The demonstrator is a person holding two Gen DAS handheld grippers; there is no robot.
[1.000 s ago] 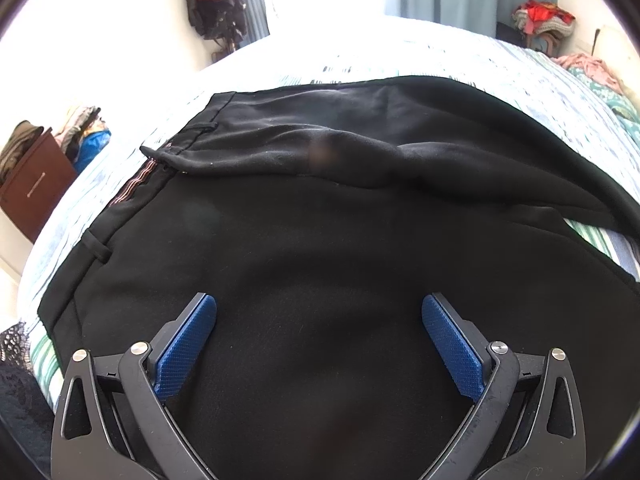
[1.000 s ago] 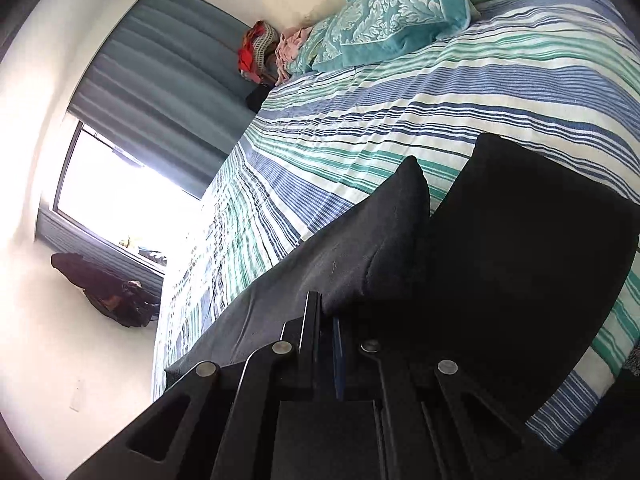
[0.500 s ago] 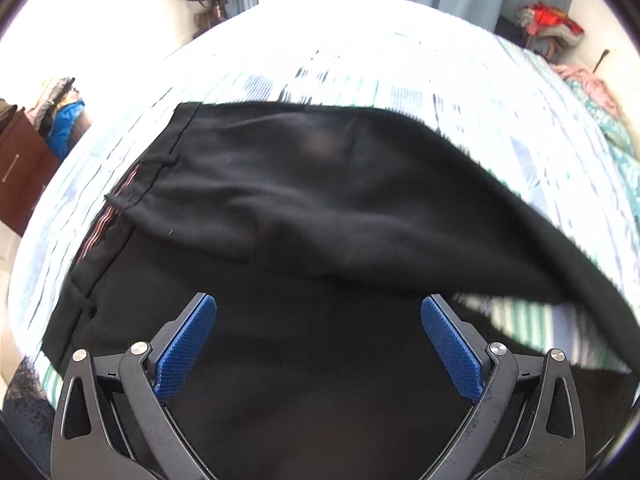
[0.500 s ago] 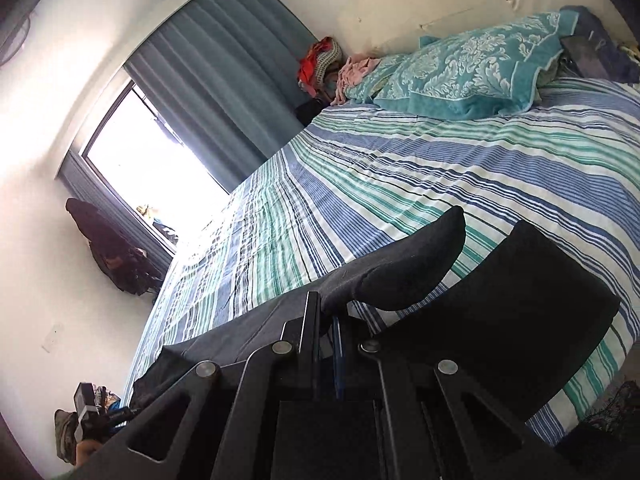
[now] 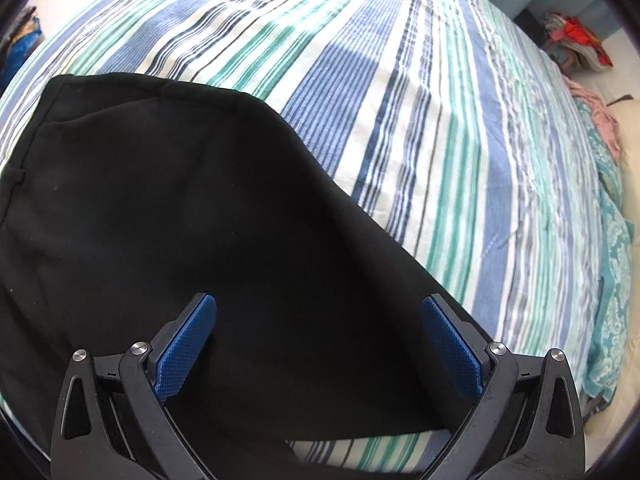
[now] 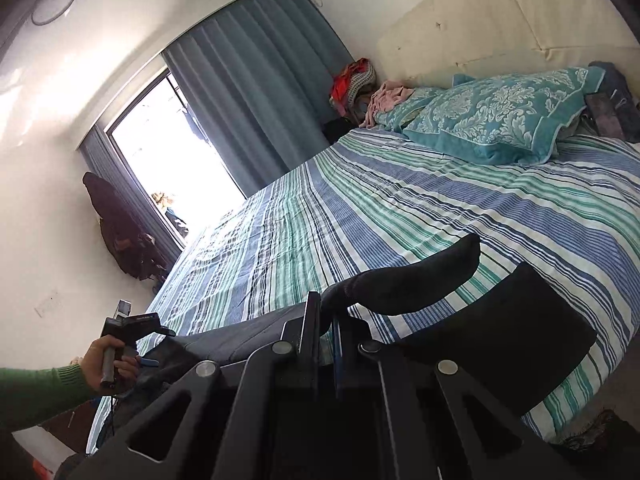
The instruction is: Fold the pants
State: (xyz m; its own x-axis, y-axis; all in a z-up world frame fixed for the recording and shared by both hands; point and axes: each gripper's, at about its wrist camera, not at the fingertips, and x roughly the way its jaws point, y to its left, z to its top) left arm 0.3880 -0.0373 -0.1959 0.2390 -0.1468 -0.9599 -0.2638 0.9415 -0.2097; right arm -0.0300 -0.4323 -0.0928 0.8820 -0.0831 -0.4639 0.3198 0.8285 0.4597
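Two claws: the right claw (image 6: 326, 320) pinches the black pants (image 5: 168, 216), the left claw (image 5: 320, 344) gapes wide above them

No legible text (anywhere)

I see a wide bed (image 6: 420, 200) with a sheet in blue, green and white stripes. At its head a teal patterned pillow (image 6: 500, 120) lies against a cream padded headboard (image 6: 500, 32). Grey-blue curtains (image 6: 256, 96) hang beside a very bright window (image 6: 168, 168). The walls are white. Dark clothes (image 6: 120, 236) hang on the wall, and colourful clothes (image 6: 352, 80) are piled in the corner.
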